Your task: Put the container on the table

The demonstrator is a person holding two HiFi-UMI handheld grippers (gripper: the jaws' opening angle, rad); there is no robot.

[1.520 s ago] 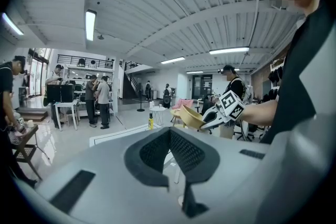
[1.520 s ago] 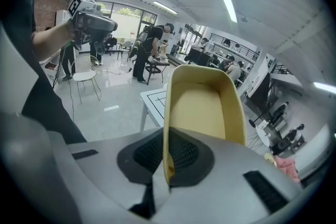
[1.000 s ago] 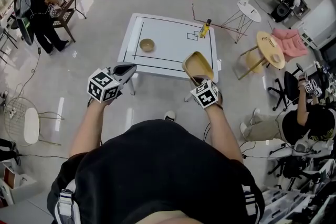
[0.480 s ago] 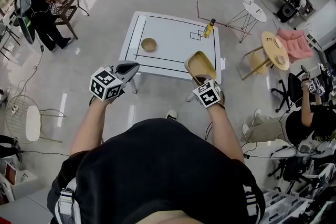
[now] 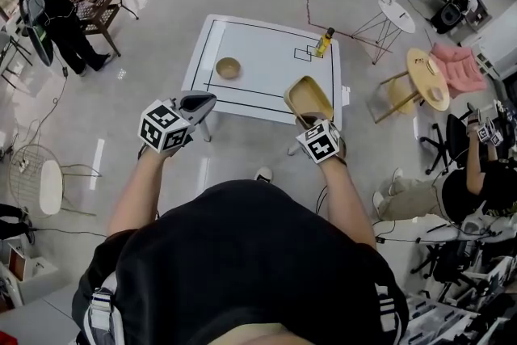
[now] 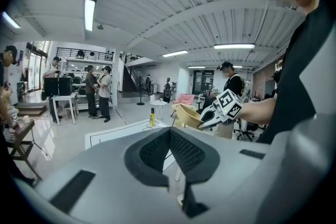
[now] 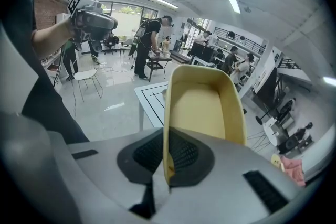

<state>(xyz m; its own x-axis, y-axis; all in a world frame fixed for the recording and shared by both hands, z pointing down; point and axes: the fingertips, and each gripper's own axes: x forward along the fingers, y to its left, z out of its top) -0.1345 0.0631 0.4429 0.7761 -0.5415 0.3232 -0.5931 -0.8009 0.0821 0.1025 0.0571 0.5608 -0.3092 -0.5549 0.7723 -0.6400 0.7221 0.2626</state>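
Right claw (image 5: 308, 120) is clamped shut on the tan container (image 5: 307, 98)'s near wall, so we're carrying it tipped up by the rim at the table (image 5: 258, 52)'s near right edge, not set down yet. Left claw (image 5: 200, 103) is closed on nothing, idling off the table's near left corner. Bowl (image 5: 228, 68) and bottle (image 5: 325, 43) sit farther back, so we reckon the near side is the spot.
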